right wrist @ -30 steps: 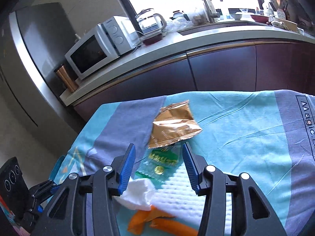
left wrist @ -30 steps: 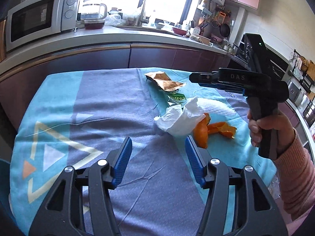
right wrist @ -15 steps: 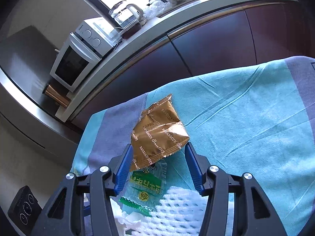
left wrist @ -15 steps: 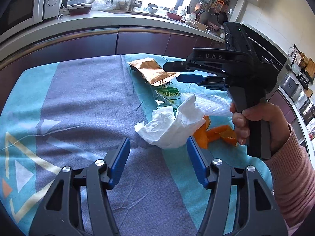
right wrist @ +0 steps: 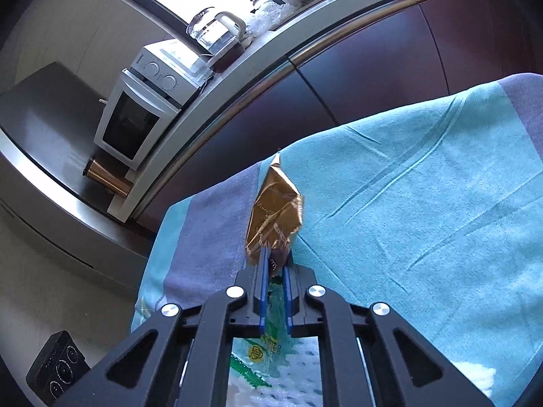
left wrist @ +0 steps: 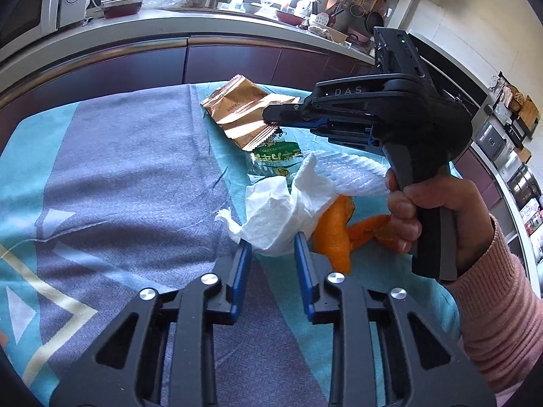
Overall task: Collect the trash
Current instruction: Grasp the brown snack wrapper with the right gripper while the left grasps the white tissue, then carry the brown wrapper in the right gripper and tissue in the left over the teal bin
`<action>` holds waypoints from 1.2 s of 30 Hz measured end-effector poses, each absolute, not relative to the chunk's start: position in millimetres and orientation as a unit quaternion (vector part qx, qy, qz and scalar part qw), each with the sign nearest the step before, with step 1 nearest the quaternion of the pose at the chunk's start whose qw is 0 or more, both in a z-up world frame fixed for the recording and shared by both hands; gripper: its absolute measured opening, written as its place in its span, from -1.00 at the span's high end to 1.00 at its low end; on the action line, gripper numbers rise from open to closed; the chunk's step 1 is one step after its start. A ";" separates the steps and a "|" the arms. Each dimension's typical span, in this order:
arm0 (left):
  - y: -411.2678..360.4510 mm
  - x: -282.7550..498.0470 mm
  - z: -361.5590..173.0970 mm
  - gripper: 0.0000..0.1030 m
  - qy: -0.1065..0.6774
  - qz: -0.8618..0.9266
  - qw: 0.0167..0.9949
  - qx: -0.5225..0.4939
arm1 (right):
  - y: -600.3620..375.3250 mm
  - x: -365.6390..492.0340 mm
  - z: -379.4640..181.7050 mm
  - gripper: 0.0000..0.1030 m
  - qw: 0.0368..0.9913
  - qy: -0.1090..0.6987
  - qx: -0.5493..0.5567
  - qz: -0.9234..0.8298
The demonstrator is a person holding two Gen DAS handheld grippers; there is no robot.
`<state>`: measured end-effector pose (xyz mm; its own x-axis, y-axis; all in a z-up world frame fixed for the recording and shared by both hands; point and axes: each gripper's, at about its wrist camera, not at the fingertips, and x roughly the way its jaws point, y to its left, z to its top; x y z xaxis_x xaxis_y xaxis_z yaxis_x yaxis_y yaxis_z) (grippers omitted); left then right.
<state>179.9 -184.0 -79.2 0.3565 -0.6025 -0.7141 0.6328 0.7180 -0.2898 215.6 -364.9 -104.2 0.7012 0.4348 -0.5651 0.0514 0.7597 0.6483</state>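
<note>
Orange peel [left wrist: 334, 234] (beside tissue [left wrist: 285, 213]) only in left-wrist view

A crumpled white paper towel [left wrist: 285, 210] lies beside orange peels [left wrist: 334, 234], a green wrapper [left wrist: 276, 159], white foam netting [left wrist: 353, 173] and a creased gold packet [left wrist: 242, 112].
</note>
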 end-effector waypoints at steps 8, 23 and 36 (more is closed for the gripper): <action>-174.5 170.6 -71.3 0.82 0.405 -0.381 0.831 0.011 | -353.5 196.4 -81.9 0.92 0.881 0.337 0.305 0.129; -127.8 136.4 -42.7 0.84 0.362 -0.358 0.860 0.004 | -330.9 153.8 -61.3 0.93 0.888 0.297 0.304 0.175; -67.1 110.4 -36.1 0.84 0.353 -0.326 0.877 -0.008 | -289.9 133.5 -64.6 0.93 0.878 0.299 0.306 0.212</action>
